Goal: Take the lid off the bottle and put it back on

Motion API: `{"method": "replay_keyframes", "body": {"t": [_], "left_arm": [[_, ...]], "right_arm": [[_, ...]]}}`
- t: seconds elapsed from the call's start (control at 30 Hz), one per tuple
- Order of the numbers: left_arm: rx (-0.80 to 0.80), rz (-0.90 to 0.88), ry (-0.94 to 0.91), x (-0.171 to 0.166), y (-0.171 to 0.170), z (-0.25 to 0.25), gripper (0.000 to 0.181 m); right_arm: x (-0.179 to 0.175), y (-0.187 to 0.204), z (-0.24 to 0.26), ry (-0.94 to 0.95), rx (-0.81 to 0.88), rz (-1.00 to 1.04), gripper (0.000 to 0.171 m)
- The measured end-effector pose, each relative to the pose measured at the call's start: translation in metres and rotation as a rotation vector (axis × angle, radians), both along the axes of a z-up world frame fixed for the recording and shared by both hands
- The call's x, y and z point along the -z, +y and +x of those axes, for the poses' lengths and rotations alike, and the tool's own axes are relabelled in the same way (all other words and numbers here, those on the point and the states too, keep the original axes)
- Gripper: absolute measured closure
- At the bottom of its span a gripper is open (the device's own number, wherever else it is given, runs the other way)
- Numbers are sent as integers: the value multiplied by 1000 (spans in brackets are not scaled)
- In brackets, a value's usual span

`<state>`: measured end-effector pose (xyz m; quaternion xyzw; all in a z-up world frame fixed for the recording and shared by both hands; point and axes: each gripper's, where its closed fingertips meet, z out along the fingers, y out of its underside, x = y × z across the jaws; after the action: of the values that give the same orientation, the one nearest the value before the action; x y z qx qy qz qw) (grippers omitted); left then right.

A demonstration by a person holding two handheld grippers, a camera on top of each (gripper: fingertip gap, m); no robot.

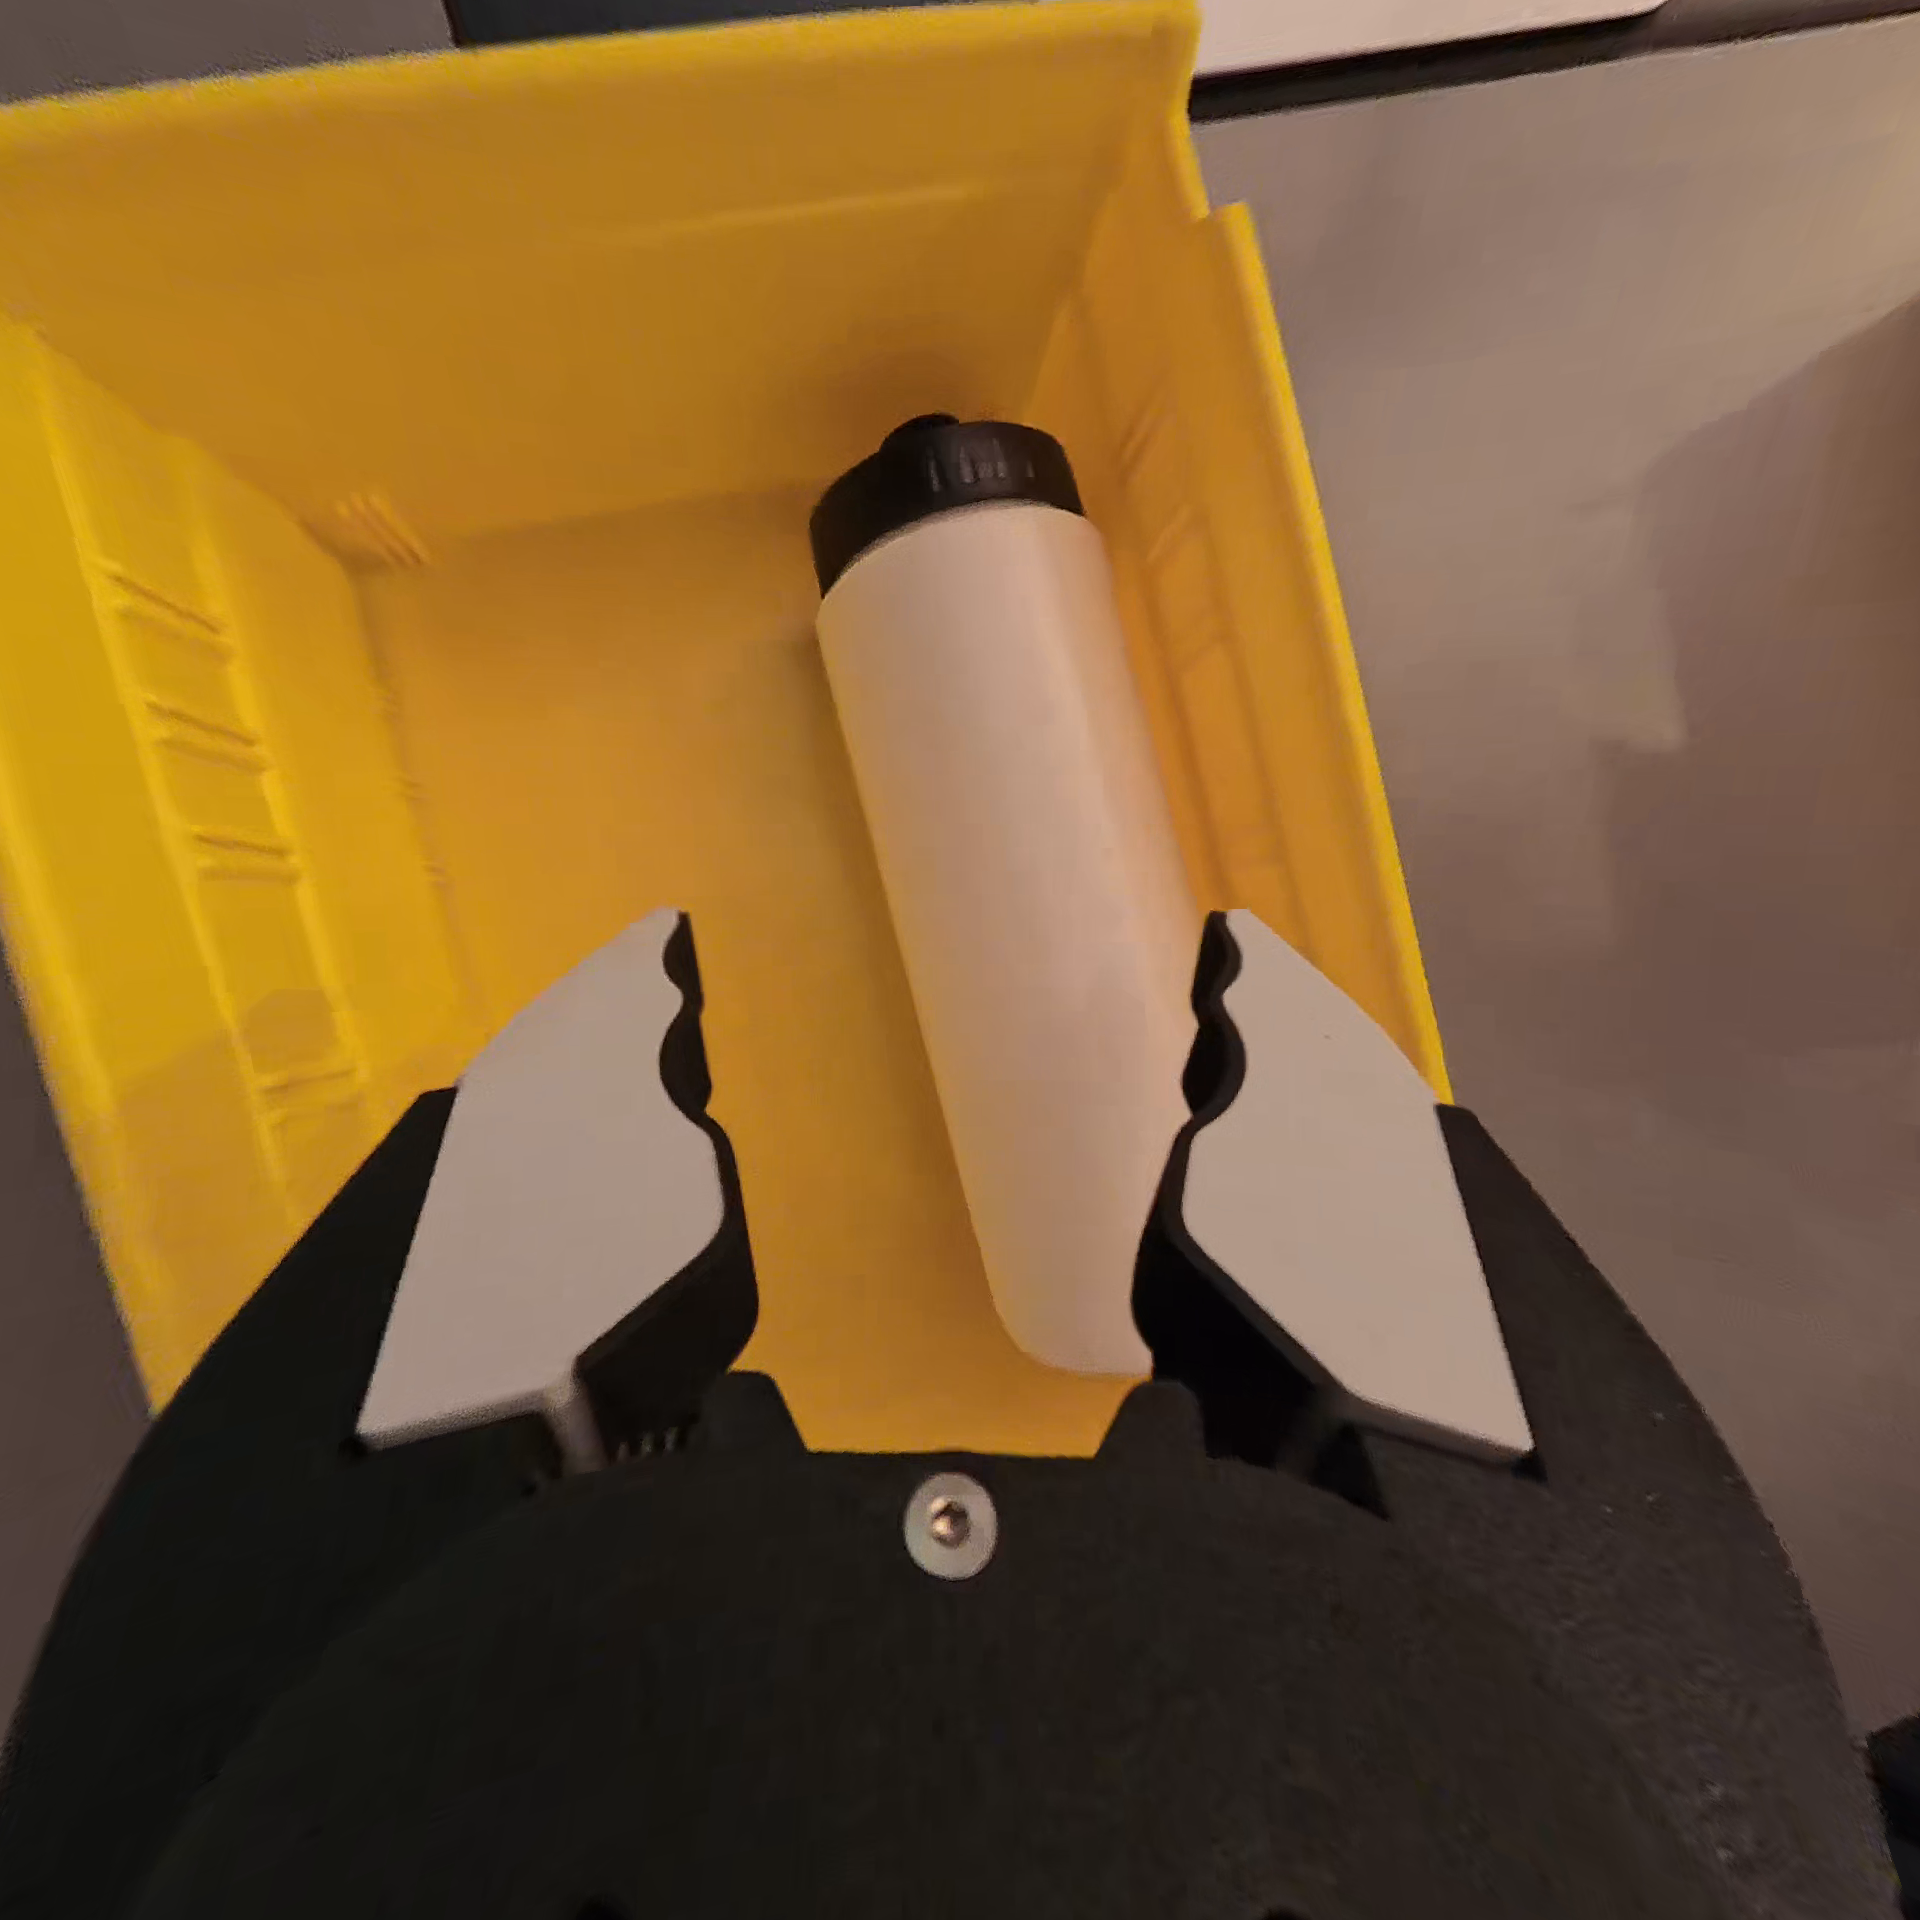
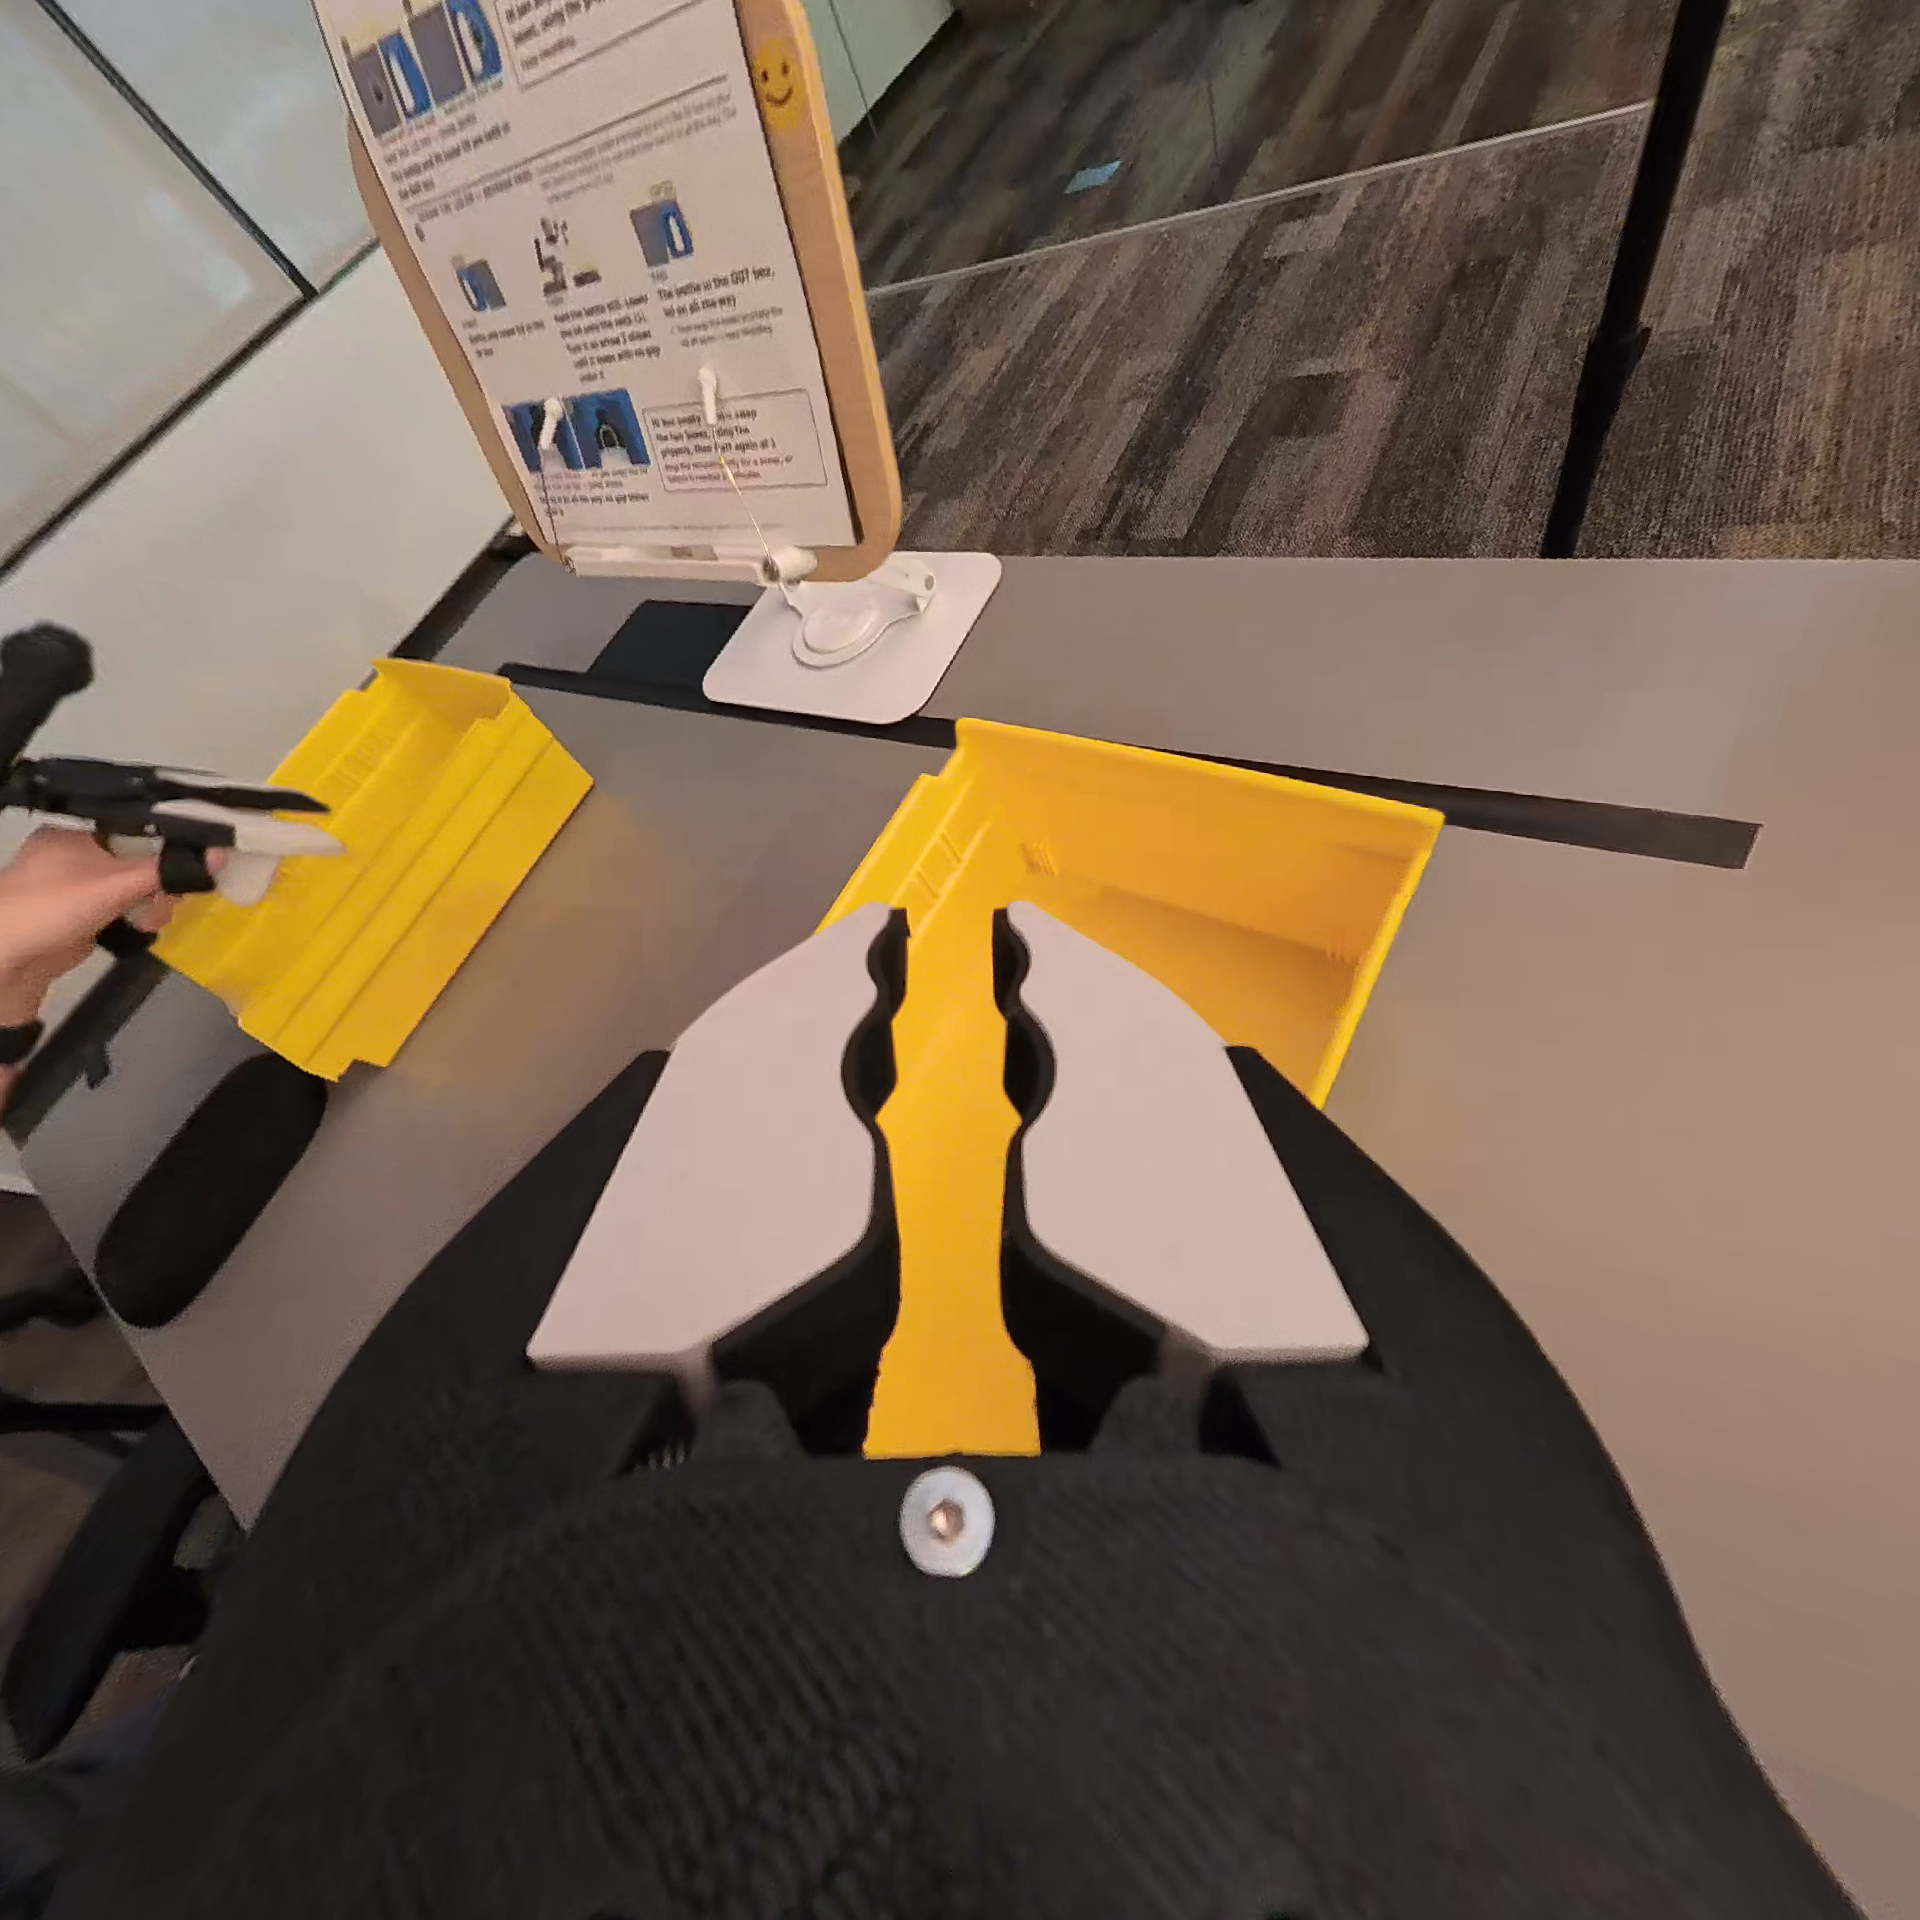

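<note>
Left wrist view: left gripper (image 1: 951, 920) hangs over a yellow bin (image 1: 582, 260) on a grey table (image 1: 1662, 520), jaws spread wide, nothing between them gripped. A white bottle (image 1: 997, 852) lies on its side on the bin floor, along the bin's right wall, base toward the camera. Its black lid (image 1: 951, 488) is on and points to the far wall. The bottle's lower end sits close against the inner edge of the gripper's right finger (image 1: 1320, 1174) — contact or mere overlap, cannot tell. The left finger is well clear of it.

Right wrist view: right gripper (image 2: 951, 914) is above a second yellow bin (image 2: 1195, 821), which sits to the right on the same table (image 2: 1610, 1143). Its jaws are nearly together, only a narrow gap with yellow showing through; nothing held. What can be seen of this bin's inside holds no bottle.

Only the right view shows the wider layout — the first bin (image 2: 416, 862) at far left, with the left gripper (image 2: 260, 831) over it and a person's hand (image 2: 62, 914) behind it. The bottle is hidden from this angle. Also there only: an instruction board (image 2: 623, 260) on a white stand at the table's back edge, a black foam-covered object (image 2: 197, 1184) at the near left corner, and dark patterned floor (image 2: 1351, 312) beyond.

Only the left view shows the bottle and lid.
</note>
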<state>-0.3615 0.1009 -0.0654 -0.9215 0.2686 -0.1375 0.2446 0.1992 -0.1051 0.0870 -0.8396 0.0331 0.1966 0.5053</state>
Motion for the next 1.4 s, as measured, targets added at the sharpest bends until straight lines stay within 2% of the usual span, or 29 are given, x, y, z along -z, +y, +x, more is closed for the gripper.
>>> {"method": "replay_keyframes", "body": {"t": [0.2, 0.47, 0.6, 0.67, 0.73, 0.87, 0.93, 1.17, 1.4], "left_arm": [[0, -168, 112, 34, 8, 12, 87], [-65, -171, 143, 24, 25, -8, 99], [-68, -272, 50, 30, 17, 7, 95], [-67, -281, 133, 40, 17, 1, 93], [-66, -321, 183, 49, 15, -1, 83], [-39, -427, 135, 61, 4, 10, 96], [-36, -460, 131, 66, 0, 11, 97], [-44, -404, 145, 61, 9, -9, 97], [3, -346, -78, 22, 3, -9, 97]], "right_arm": [[8, -4, 0, -20, 3, -58, 155], [15, -6, 10, 18, 25, -85, 155], [17, -5, 8, 16, 19, -101, 155], [19, -4, 5, 14, 12, -115, 155], [23, -3, 3, 3, 6, -134, 155], [27, 0, 0, -9, -3, -158, 155], [29, 1, 0, -15, -6, -167, 155], [33, 2, -1, -31, -3, -196, 155], [26, 5, -11, -49, -23, -172, 155]]}}
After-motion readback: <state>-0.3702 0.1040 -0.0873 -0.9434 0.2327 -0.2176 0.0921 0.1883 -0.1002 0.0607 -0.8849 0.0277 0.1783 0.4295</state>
